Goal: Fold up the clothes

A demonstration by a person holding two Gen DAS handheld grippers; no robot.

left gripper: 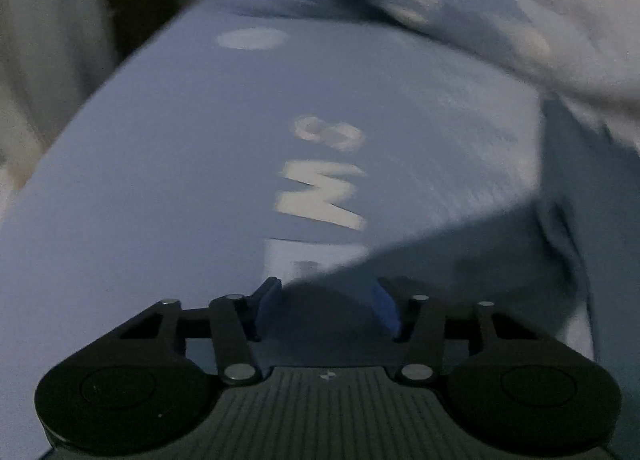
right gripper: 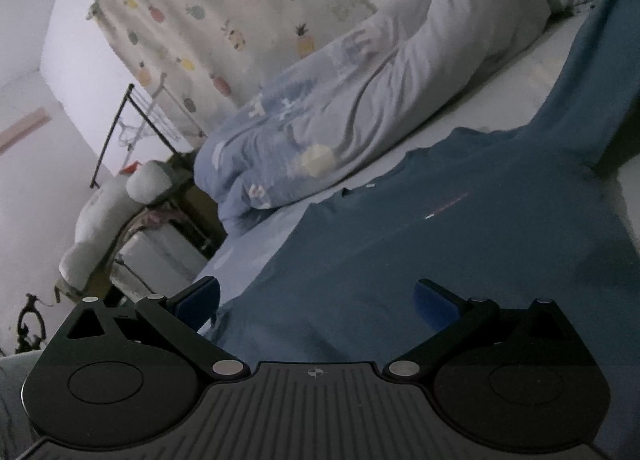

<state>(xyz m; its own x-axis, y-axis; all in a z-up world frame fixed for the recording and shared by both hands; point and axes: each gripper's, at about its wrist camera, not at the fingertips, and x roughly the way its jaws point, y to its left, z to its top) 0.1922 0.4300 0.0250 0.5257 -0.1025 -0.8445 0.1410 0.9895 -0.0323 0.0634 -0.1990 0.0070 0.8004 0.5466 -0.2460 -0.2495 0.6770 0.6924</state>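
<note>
A blue T-shirt [left gripper: 160,180] with white letters [left gripper: 320,196] lies spread on the bed, filling the left wrist view. A darker fold of it [left gripper: 460,260] runs from the right down between the blue pads of my left gripper [left gripper: 327,306]. The jaws stand about half apart, and I cannot make out the pads pressing the cloth. In the right wrist view the same T-shirt [right gripper: 440,240] lies flat on the pale bed sheet [right gripper: 460,112]. My right gripper [right gripper: 318,302] hovers wide open over the shirt's near edge, with nothing between its fingers.
A bunched pale-blue and white duvet [right gripper: 340,100] lies along the far side of the shirt and shows at the top right as the duvet [left gripper: 560,20]. Beyond the bed's left edge stand a black metal rack [right gripper: 120,132], white bundles [right gripper: 100,212] and a pineapple-print curtain [right gripper: 220,20].
</note>
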